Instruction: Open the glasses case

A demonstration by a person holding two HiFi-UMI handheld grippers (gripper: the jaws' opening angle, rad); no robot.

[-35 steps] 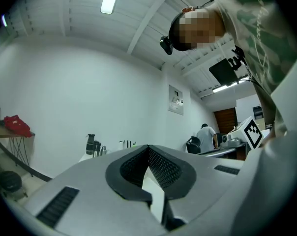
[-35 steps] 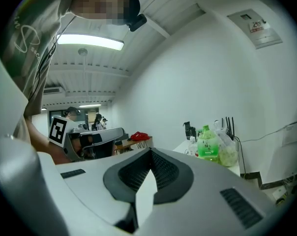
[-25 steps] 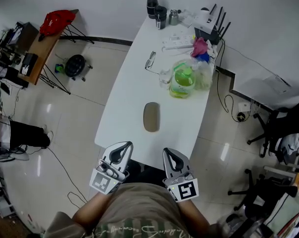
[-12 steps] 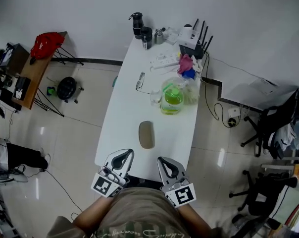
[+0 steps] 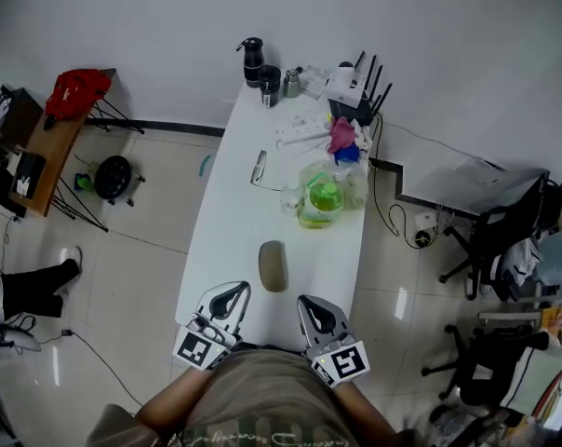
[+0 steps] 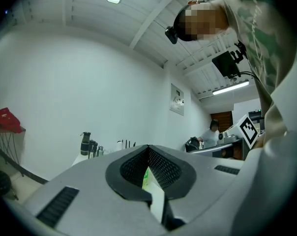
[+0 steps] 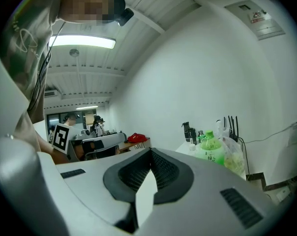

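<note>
We judge the glasses case [image 5: 273, 266] light, stiff and smooth, apt to slide on the table [image 5: 233, 222], so we would steady one long side and lift the lid at the other. It is a closed grey-brown oval lying lengthwise at the table's near end. Nearer still, our left gripper [image 5: 232, 290] and right gripper [image 5: 308, 302] have their jaws pressed together, empty.
</note>
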